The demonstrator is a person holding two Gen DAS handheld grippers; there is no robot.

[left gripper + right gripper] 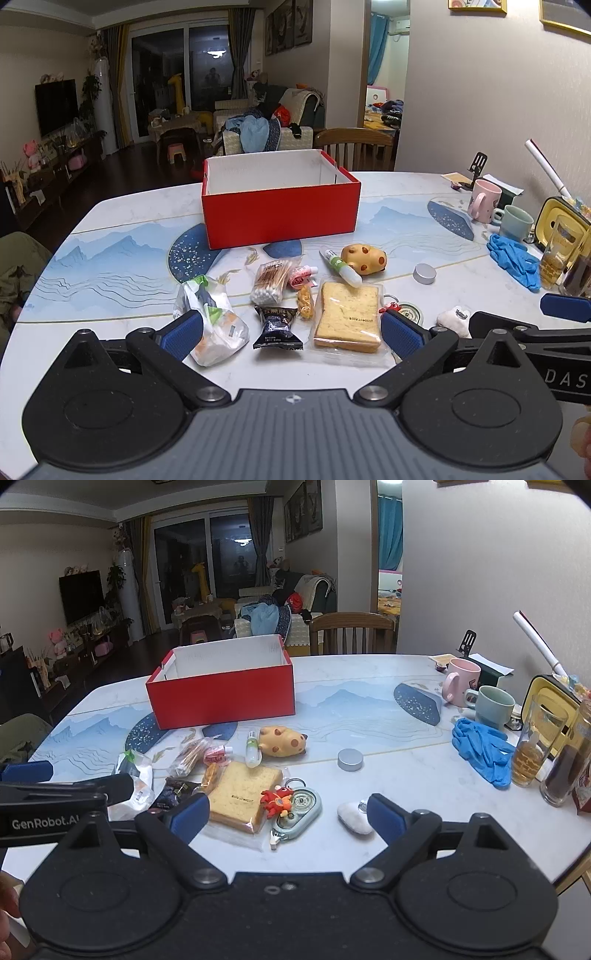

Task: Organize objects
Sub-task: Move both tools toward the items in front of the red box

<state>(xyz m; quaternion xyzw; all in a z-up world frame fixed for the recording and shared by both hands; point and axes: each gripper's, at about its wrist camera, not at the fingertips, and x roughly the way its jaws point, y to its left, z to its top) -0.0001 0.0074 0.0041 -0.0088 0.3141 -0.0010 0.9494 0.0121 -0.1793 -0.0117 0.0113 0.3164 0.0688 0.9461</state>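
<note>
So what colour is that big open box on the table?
The box is red outside and white inside; the left wrist view shows it best.

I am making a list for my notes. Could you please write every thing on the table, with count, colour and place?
box: 1, red, white inside, far middle of the table
bread: 1 wrapped slice, tan, near middle
cotton swabs: 1 pack, white tips, left of bread
dark packet: 1, black, near edge
white bag: 1, white with green, near left
tube: 1, white and green, beside toy
toy: 1, yellow with brown spots, behind bread
cap: 1, silver, right of toy
keychain: 1, pale green with red figure, right of bread
gloves: blue, a pile, right side
mugs: 2, pink and green, far right
left gripper: open
right gripper: open
</note>
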